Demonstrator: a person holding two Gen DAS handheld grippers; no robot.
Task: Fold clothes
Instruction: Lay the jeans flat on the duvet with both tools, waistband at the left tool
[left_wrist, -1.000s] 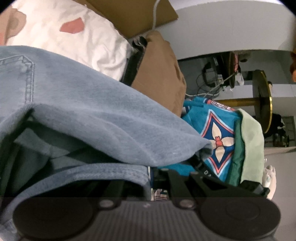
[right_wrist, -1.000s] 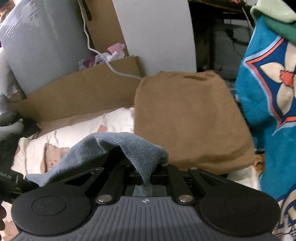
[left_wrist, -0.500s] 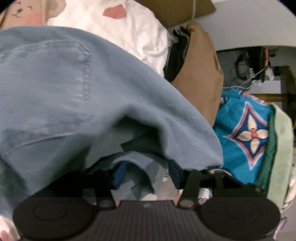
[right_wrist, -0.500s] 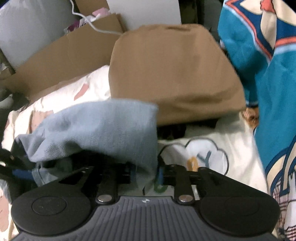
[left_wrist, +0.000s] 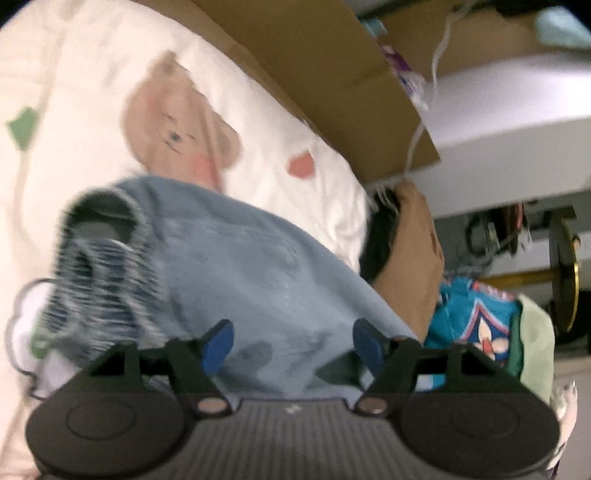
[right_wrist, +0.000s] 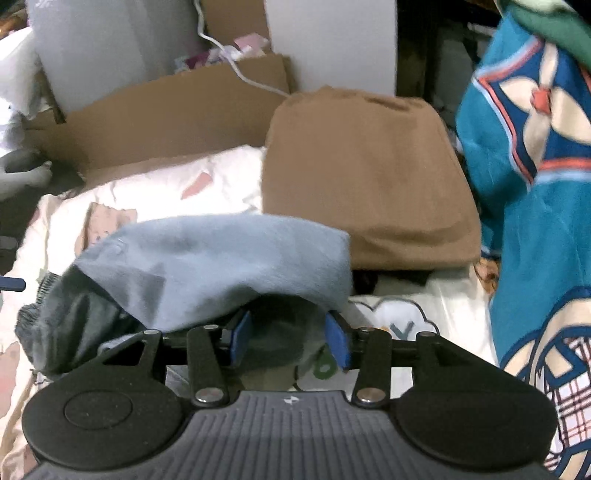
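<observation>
Left wrist view: our left gripper gapes wide, empty, over the light-blue denim garment on the white cartoon-print bedsheet. Right gripper likewise spread, holding nothing. Bulging fold may spring apart unpressed.

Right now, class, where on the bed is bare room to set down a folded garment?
Free: the white sheet left of the blue garment, up to the cardboard. Crowded: right side, with the brown folded garment and teal cloth.
</observation>
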